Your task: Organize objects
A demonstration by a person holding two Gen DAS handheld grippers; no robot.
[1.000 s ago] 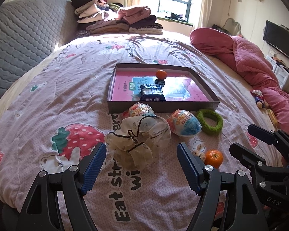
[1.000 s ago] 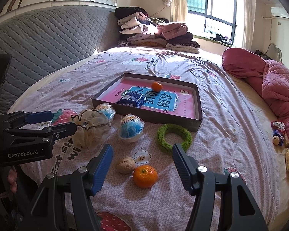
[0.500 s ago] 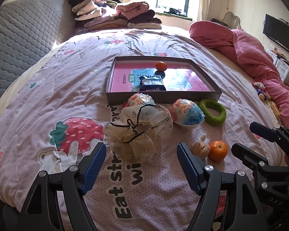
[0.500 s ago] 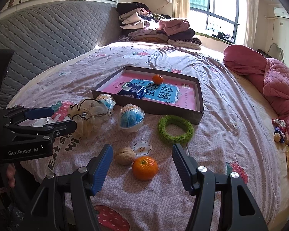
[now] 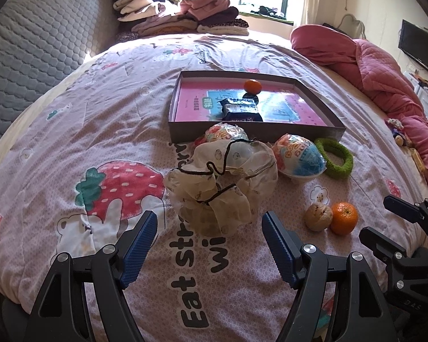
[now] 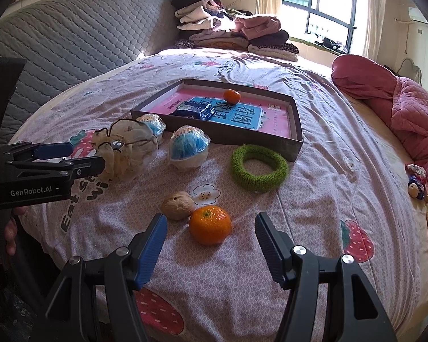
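Both hand-held grippers have been lowered toward the bed [image 5: 71, 131] since the earlier frames. Left hand-held gripper [image 5: 209, 242]: jaws spread, nothing pinched, aimed at the crumpled mesh bag [image 5: 222, 182]. Behind the bag, two wrapped egg toys [image 5: 298, 156] and a green ring [image 6: 258, 168] are laid just before the shallow box [image 6: 214, 139], where a snack packet [image 6: 197, 111] and a small orange [image 6: 231, 96] are kept. Right hand-held gripper [image 6: 211, 238]: jaws spread, empty, with the walnut [image 6: 177, 205] and orange [image 6: 210, 224] seen touching between them.
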